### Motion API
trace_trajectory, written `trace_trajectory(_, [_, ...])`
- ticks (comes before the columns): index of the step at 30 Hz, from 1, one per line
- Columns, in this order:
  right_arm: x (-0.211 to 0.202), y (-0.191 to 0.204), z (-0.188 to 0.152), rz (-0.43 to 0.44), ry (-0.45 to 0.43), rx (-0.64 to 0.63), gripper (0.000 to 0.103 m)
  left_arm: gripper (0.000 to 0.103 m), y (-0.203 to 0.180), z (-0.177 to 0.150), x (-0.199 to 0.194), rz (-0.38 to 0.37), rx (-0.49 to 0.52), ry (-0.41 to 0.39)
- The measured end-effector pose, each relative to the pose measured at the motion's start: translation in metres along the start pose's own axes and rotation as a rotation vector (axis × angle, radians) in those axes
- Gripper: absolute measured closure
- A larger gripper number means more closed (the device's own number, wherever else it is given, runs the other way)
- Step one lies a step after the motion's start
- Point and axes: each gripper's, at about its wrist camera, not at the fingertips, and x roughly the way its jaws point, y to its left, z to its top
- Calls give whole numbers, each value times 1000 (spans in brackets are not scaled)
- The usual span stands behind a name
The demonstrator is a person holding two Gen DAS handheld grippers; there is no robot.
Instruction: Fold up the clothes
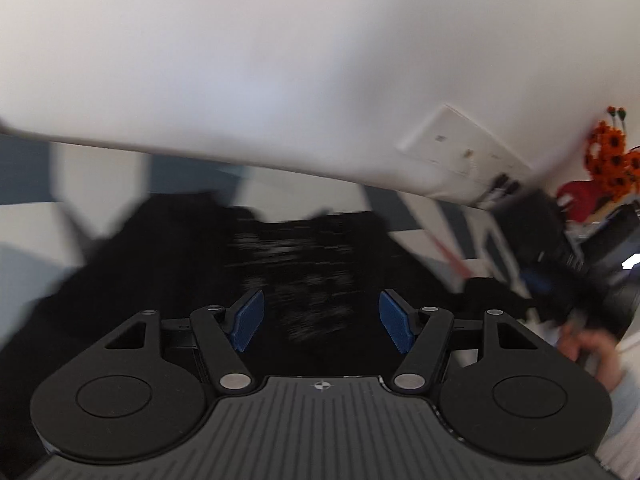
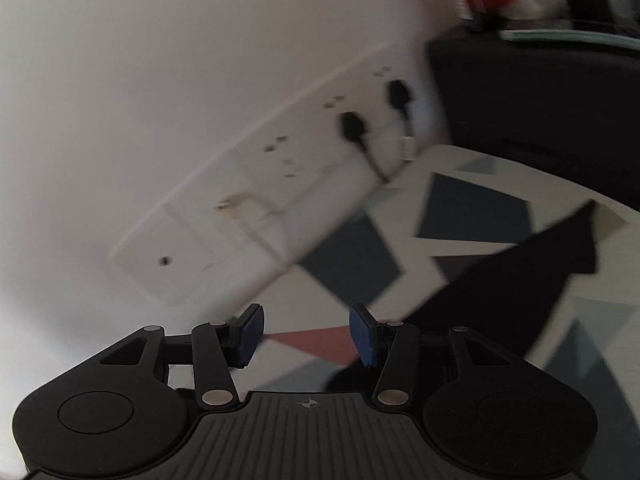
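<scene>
A black garment lies spread on a surface with a white, blue and grey geometric pattern. My left gripper is open just above the garment, with nothing between its blue pads. In the right wrist view a pointed corner of the black garment lies to the right of my right gripper, which is open and empty over the patterned surface. In the left wrist view the right gripper and the hand holding it show blurred at the right edge. Both views are motion blurred.
A white wall rises right behind the surface, with a white socket panel and two black plugs. Orange flowers and a red object stand at the far right. A dark block borders the surface.
</scene>
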Motion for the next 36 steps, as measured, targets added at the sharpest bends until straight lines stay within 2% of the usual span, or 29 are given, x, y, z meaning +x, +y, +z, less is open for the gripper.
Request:
trace_trajectory(5, [-20, -95, 7, -108, -43, 145, 58, 40, -12, 31, 84, -12, -98, 70])
trace_trajectory(8, [-25, -133, 7, -147, -54, 209, 58, 42, -2, 39, 119, -50, -210, 77])
trace_trajectory(10, [-24, -148, 6, -164, -59, 247, 57, 47, 0, 39, 133, -81, -259, 80])
trace_trajectory(12, [-19, -156, 6, -175, -68, 279, 54, 47, -4, 40, 140, -96, -262, 72])
trace_trajectory(19, [8, -157, 11, -185, -99, 309, 50, 48, -16, 50, 151, -84, -263, 44])
trace_trajectory(20, [11, -156, 12, -190, -106, 312, 49, 53, -18, 50, 151, -80, -255, 31])
trace_trajectory(22, [19, -153, 16, -210, -126, 311, 46, 79, -21, 51, 151, -77, -236, 6])
trace_trajectory(25, [33, -142, 21, -262, -155, 238, 42, 94, -26, 51, 155, -65, -204, -6])
trace_trajectory(26, [38, -139, 22, -278, -159, 213, 42, 94, -28, 51, 155, -53, -191, -15])
trace_trajectory(27, [42, -135, 24, -293, -164, 188, 56, 96, -29, 51, 155, -42, -181, -24])
trace_trajectory(29, [49, -131, 26, -316, -152, 149, 92, 97, -31, 51, 154, -18, -170, -42])
trace_trajectory(31, [40, -130, 26, -303, -206, 153, 94, 97, -32, 53, 151, -1, -157, -63])
trace_trajectory(34, [-6, -124, 27, -302, -449, 122, 94, 98, -32, 57, 149, 13, -138, -83])
trace_trajectory(36, [-33, -131, 27, -319, -532, 140, 94, 98, -32, 59, 152, 16, -134, -81])
